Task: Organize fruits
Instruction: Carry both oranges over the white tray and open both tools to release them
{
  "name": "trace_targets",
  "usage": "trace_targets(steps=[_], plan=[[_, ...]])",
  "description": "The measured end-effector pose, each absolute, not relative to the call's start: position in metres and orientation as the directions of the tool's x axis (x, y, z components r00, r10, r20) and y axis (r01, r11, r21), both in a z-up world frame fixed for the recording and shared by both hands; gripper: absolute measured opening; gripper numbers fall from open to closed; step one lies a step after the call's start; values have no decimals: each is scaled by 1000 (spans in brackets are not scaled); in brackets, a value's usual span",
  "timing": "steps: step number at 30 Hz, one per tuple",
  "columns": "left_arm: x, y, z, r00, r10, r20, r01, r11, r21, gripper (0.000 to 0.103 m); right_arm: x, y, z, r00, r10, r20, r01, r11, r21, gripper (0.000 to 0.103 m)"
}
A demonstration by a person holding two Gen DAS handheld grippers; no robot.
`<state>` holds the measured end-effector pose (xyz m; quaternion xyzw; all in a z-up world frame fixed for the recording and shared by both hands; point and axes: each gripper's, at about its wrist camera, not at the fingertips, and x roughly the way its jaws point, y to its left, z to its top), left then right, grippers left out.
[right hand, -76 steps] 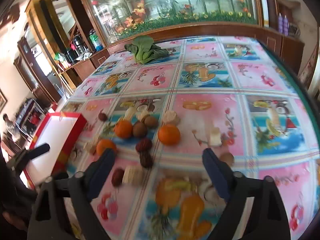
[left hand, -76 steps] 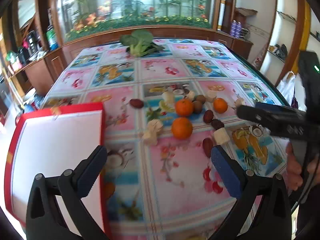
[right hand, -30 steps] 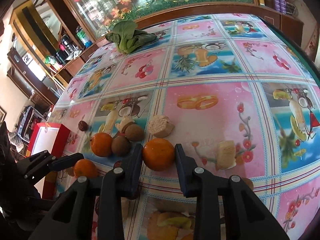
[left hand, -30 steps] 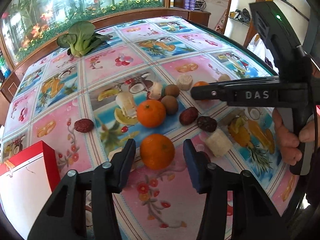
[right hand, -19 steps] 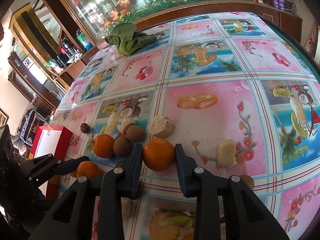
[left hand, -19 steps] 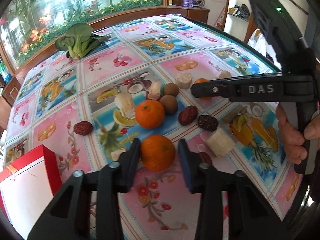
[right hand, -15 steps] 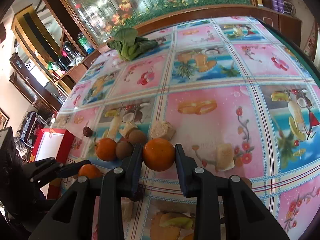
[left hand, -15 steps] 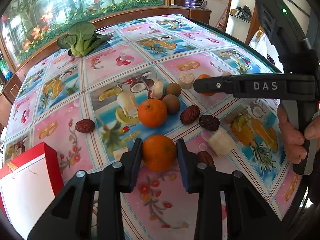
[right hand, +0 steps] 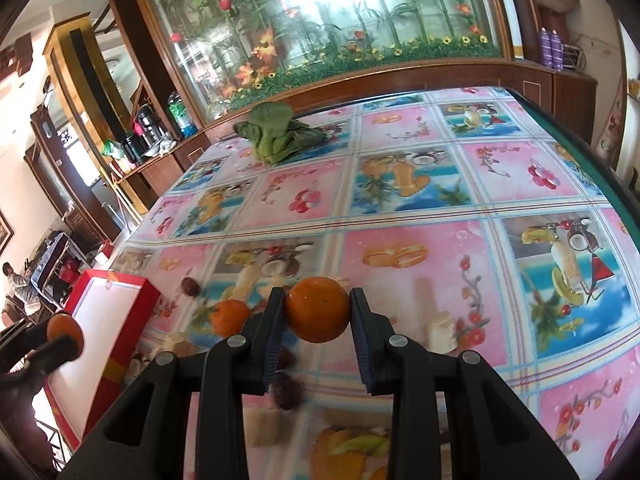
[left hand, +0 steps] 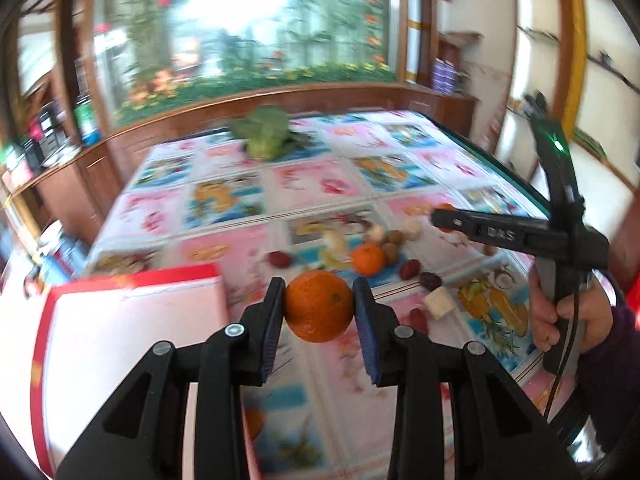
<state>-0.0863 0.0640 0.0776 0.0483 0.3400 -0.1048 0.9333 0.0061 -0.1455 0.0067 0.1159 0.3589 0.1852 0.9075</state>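
My left gripper (left hand: 319, 308) is shut on an orange (left hand: 319, 305) and holds it above the table, just right of the red-rimmed white box (left hand: 128, 336). My right gripper (right hand: 318, 312) is shut on another orange (right hand: 318, 309), lifted over the fruit pile. A third orange (left hand: 369, 259) lies on the table among brown dates (left hand: 410, 269), kiwis (left hand: 391, 252) and pale banana pieces (left hand: 439, 303); it also shows in the right wrist view (right hand: 230, 318). The box shows at the left in the right wrist view (right hand: 100, 320), with the left gripper's orange (right hand: 64, 330) above it.
A green leafy vegetable (right hand: 280, 136) lies at the table's far end. The table carries a pink and blue fruit-print cloth (right hand: 440, 184). A wooden cabinet with a glass flower display (right hand: 320, 40) runs behind it. The table's right edge (right hand: 580, 148) is dark green.
Both grippers have lifted their oranges off the table. The left one has swung left toward the red box, and its view is blurred by the motion.
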Motion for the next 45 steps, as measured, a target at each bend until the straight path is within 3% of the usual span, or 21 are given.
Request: trace_targets(steps=[10, 18, 36, 45], plan=[[-124, 149, 73, 758, 149, -634, -112, 989, 99, 36, -43, -28, 24, 526, 616, -586, -487, 783, 386, 31], [-138, 195, 54, 721, 266, -640, -251, 961, 116, 36, -73, 47, 27, 435, 666, -606, -603, 715, 353, 31], [-138, 232, 13, 629, 319, -708, -317, 938, 141, 37, -90, 101, -16, 336, 609, -719, -641, 707, 299, 31], [-138, 229, 11, 615, 360, -701, -327, 926, 189, 38, -93, 105, -15, 342, 594, -728, -657, 705, 267, 32]])
